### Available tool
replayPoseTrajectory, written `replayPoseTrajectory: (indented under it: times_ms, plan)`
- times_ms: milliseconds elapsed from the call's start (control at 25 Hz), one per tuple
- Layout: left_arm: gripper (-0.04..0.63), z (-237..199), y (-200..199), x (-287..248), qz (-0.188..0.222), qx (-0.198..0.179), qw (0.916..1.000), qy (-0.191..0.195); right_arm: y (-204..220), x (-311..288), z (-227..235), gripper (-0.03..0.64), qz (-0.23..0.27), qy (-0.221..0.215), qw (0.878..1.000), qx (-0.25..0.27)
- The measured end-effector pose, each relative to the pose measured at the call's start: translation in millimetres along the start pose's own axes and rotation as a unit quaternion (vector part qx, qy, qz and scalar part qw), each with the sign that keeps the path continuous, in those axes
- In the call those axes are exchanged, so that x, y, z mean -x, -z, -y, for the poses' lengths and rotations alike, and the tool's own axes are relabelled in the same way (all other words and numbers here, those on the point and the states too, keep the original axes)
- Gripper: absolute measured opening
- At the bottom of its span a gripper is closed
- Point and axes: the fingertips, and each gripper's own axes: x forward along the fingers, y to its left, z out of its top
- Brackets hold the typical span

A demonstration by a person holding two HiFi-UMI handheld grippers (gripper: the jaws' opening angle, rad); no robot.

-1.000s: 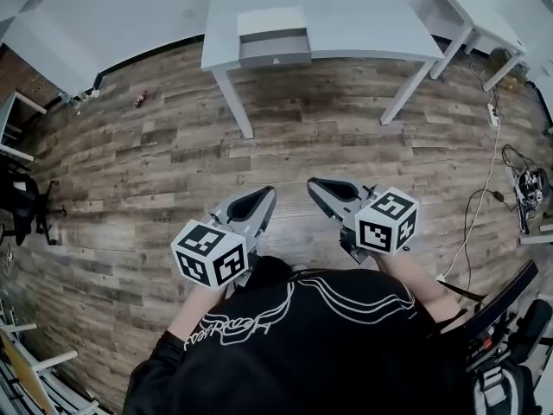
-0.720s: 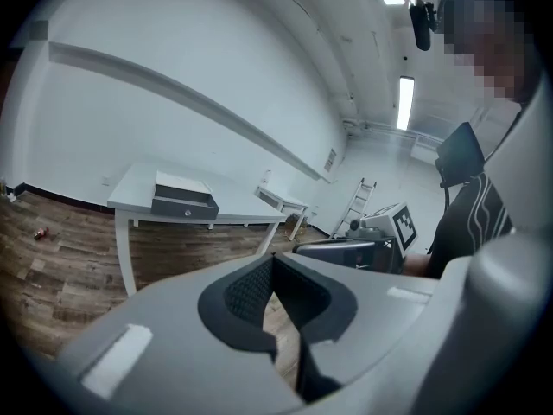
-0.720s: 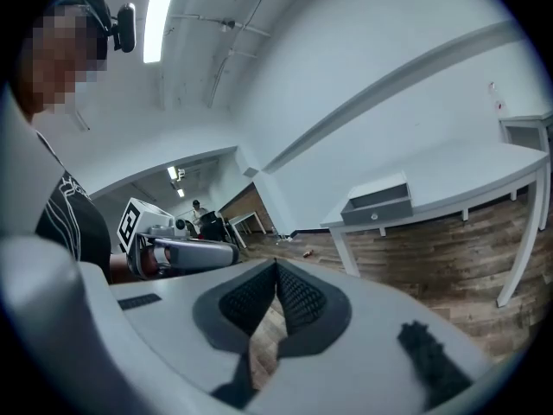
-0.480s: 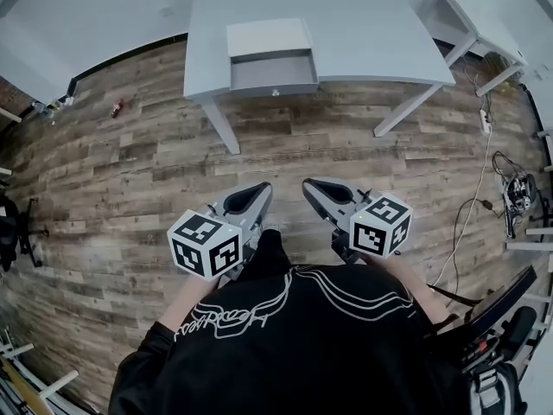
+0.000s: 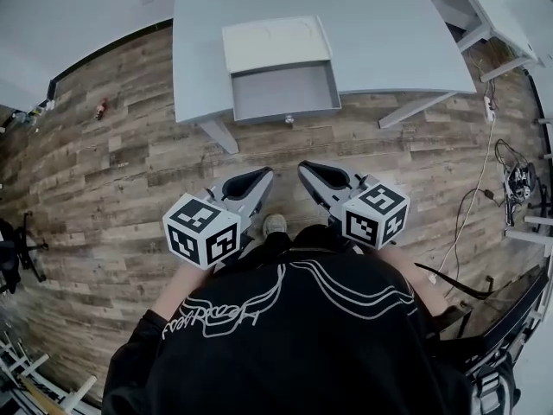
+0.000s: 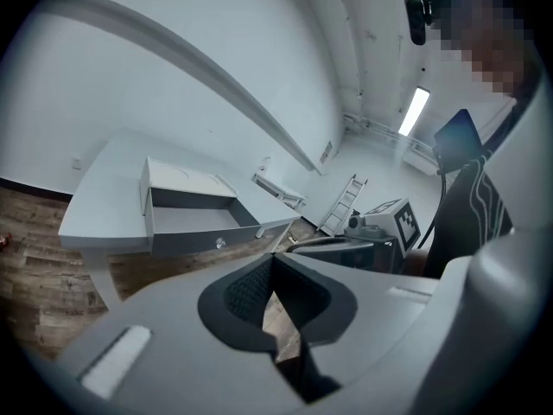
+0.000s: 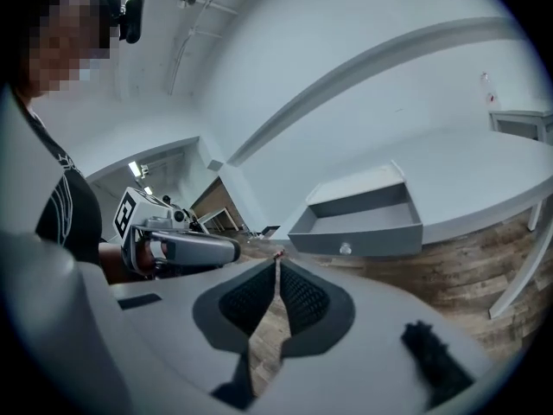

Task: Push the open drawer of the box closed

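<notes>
**Head view:** the drawer (image 5: 283,89) is being shown pulled well out of the box (image 5: 275,43), which is sitting near the front edge of the pale surface (image 5: 397,33). The drawer front, w/ its small knob (image 5: 289,121), is being seen reaching about to that edge, above the wooden floor (image 5: 130,162). The left claw (image 5: 252,182) and right claw (image 5: 316,176) are being held side by side low over the floor, well apart from the drawer. Nothing is being touched.

**Left gripper view:** the left claw's jaws are being held pressed together, w/ only a thin slit of floor showing btwn them and nothing pinched. The drawer is being seen ahead and to the left, apparently empty inside.

**Right gripper view:** the right claw's jaws are likewise being held pressed together on nothing. The drawer is being seen ahead, slightly right, w/ its knob facing the camera.

**Handling (judged, not seen):**
- The drawer is prob. light, stiff and thin-walled, w/ a smooth finish, so a claw tip could skid on it.
- No grip is being called for. The flat front panel near its middle, just beside the knob, is being judged the best contact, so the drawer isn't skewed in its runners.
- The box looks light and unfixed, so a hard shove may send the whole box sliding back. Steadying its top w/ the other claw may be needed.
</notes>
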Motion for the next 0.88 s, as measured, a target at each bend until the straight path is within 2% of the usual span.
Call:
replayPoseTrajectory:
  times_ms: [200, 280, 360, 600, 880]
  plan:
    - [0.008, -20.2, 7.3, -17.7, -0.021, 0.023, 0.9995, 0.001, 4.3, -22.2, 23.7, 0.011, -0.014, 0.021, 1.000, 0.011]
    - [0.009, -26.8, 11.1, -24.4, -0.029, 0.032, 0.9991, 0.000, 7.0, -28.9, 35.7, 0.033, -0.019, 0.033, 0.999, 0.012]
    - [0.009, -32.3, 10.3, -29.1, -0.036, 0.035, 0.9987, -0.001, 8.2, -36.0, 47.3, 0.060, -0.025, 0.039, 0.999, 0.015]
    - [0.008, -59.3, 1.6, -35.2, -0.054, 0.039, 0.9975, -0.023, 9.1, -65.4, 88.6, 0.071, -0.060, 0.060, 0.996, 0.027]
    - [0.008, -78.9, -8.4, -38.7, -0.048, 0.044, 0.9970, -0.042, 12.8, -86.4, 109.6, 0.078, -0.080, 0.087, 0.993, 0.023]
